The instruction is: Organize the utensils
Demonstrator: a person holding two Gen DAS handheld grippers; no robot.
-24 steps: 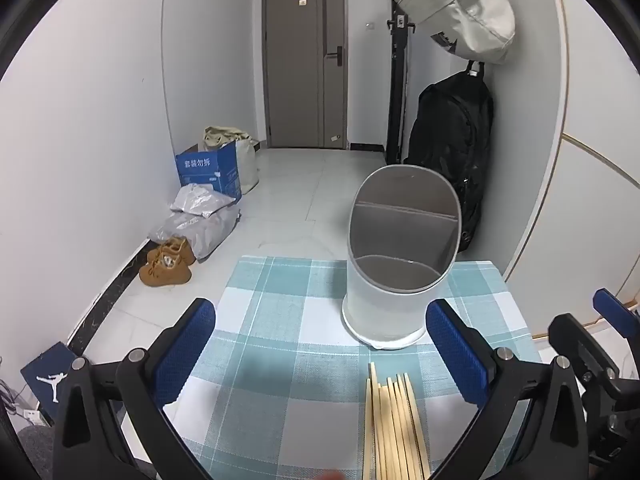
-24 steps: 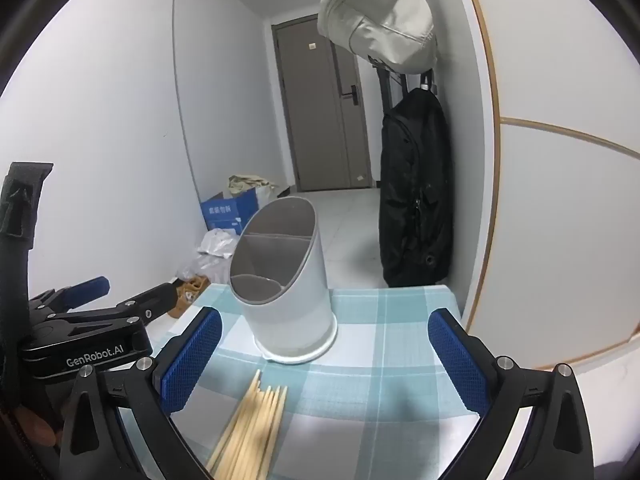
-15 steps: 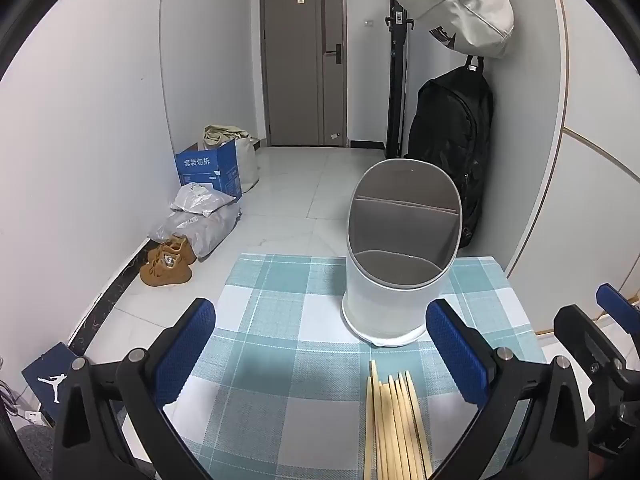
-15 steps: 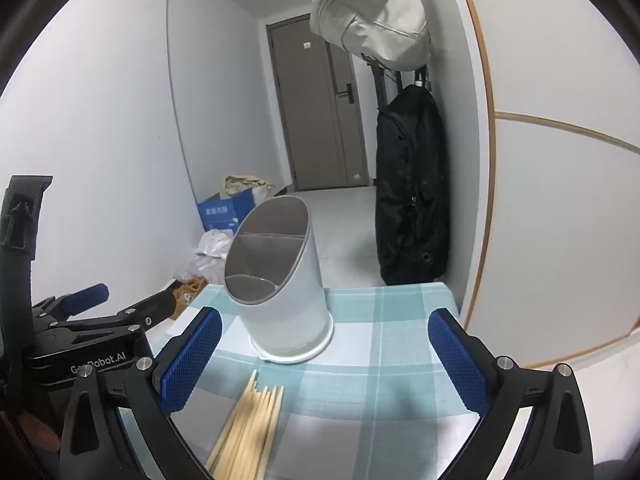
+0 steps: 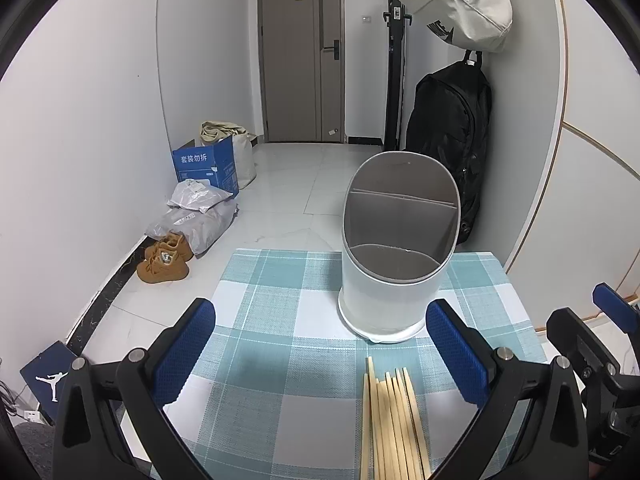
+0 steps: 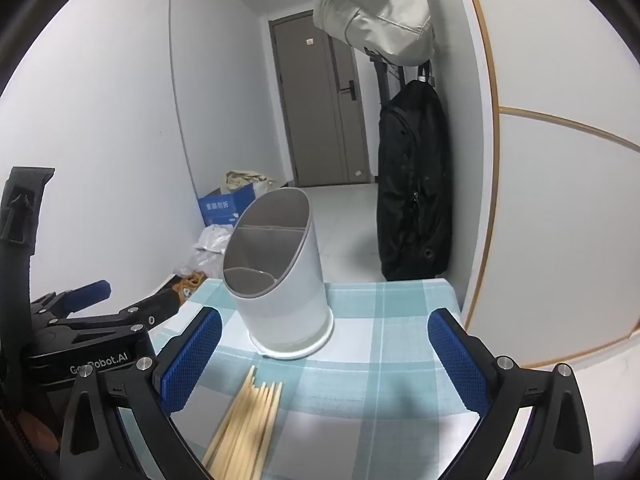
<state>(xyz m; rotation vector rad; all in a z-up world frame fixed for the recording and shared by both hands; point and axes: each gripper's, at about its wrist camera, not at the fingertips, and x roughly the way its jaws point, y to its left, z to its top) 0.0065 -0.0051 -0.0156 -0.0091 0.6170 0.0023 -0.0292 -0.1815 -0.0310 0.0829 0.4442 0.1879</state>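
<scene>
A small tabletop (image 5: 280,320), covered by a teal-and-white checked cloth, is seen from both wrist views. A white holder (image 5: 390,280) with a slanted oval mouth stands upright toward the far half of the cloth; a grey inner divider splits it into two compartments, and both are seen bare inside. A bundle of pale wooden chopsticks (image 5: 394,420) lies flat on the cloth just in front of the holder, tips pointed toward its base but not touching it. The sticks lie side by side, slightly fanned in the right wrist view (image 6: 248,420).

The left claw (image 5: 320,356) is held spread fully wide above the near part of the cloth, blue pads well apart, nothing between them but open cloth and the chopstick tips below. Nothing is gripped. The right claw (image 6: 324,356) is likewise spread wide and is holding nothing; the holder's base and the chopstick tips are framed between its fingers, untouched. The left claw's black body, marked with white lettering, is seen at the left edge of the right wrist view.

Beyond the tabletop: a white tiled floor (image 5: 304,184), a grey door (image 5: 302,52), a blue cardboard box (image 5: 206,166), grey parcel bags (image 5: 196,216), a pair of tan shoes (image 5: 164,258), a black backpack (image 5: 450,144) and a pale bag (image 5: 456,0) hung on the right wall.
</scene>
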